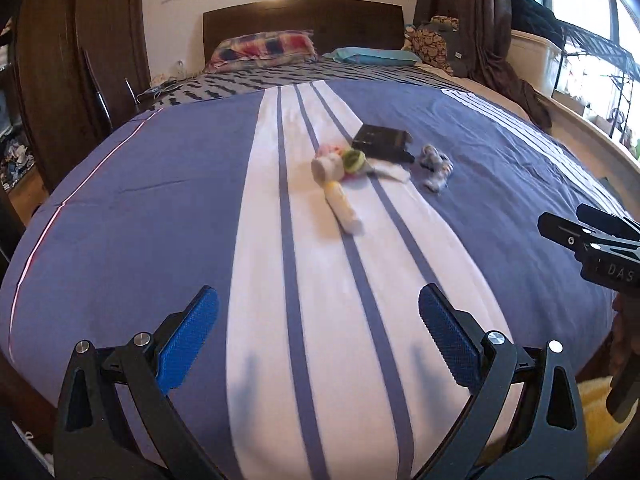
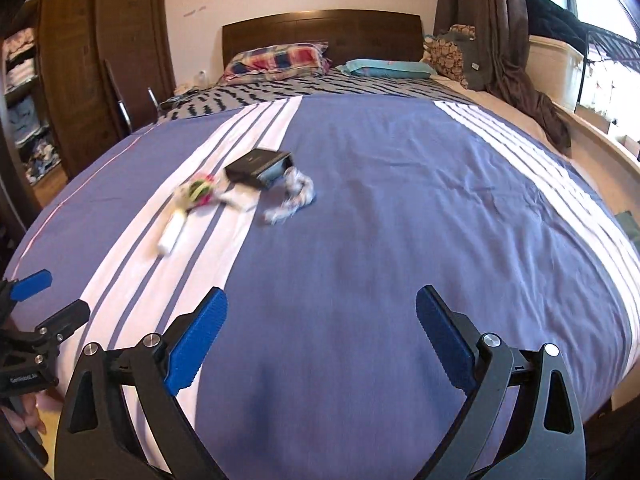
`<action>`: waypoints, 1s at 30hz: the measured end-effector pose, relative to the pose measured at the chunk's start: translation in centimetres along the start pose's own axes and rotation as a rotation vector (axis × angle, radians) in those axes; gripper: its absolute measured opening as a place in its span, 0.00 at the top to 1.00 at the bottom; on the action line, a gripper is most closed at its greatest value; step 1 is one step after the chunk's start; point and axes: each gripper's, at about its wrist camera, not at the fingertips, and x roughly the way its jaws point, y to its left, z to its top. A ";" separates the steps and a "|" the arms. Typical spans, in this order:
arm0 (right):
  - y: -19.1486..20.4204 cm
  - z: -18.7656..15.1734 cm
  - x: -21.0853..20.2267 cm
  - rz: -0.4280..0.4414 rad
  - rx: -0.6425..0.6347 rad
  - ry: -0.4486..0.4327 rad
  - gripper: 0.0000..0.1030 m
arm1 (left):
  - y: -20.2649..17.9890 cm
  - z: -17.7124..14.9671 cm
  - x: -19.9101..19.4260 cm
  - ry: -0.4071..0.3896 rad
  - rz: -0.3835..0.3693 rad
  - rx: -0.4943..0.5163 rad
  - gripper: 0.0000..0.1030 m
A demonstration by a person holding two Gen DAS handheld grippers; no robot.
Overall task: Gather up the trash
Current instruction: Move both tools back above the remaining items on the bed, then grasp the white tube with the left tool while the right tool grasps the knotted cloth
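Trash lies in a cluster mid-bed: a black box [image 1: 382,141] [image 2: 256,164], a white tube [image 1: 345,208] [image 2: 171,232], a colourful wrapper bundle [image 1: 344,160] [image 2: 198,192], white crumpled paper [image 1: 394,171] [image 2: 240,199] and a crumpled foil wrapper [image 1: 435,168] [image 2: 294,196]. My left gripper [image 1: 318,312] is open and empty near the bed's foot, well short of the trash. My right gripper [image 2: 322,312] is open and empty, also short of it. The right gripper shows at the left wrist view's right edge [image 1: 592,240]; the left gripper shows at the right wrist view's left edge [image 2: 40,304].
The bed has a blue cover with white stripes [image 1: 160,200] [image 2: 400,220]. Pillows [image 1: 264,48] [image 2: 276,60] and a dark headboard [image 1: 304,16] are at the far end. A wooden wardrobe [image 2: 80,60] stands left, curtains and a window ledge [image 2: 600,140] right.
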 end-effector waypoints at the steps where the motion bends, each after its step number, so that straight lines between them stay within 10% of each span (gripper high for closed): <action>1: 0.0 0.6 0.6 -0.002 -0.003 -0.001 0.07 | 0.0 0.7 0.7 0.005 -0.006 -0.003 0.08; 14: 0.9 7.4 11.6 -0.009 0.015 0.114 0.15 | -0.5 5.9 8.7 0.115 -0.011 -0.024 0.21; 23: 1.8 8.1 16.6 0.030 0.018 0.216 0.68 | -0.6 6.3 12.4 0.197 -0.034 -0.037 0.56; 30: 1.7 7.6 15.0 0.077 0.022 0.226 0.75 | -0.7 6.1 11.5 0.194 -0.075 -0.037 0.81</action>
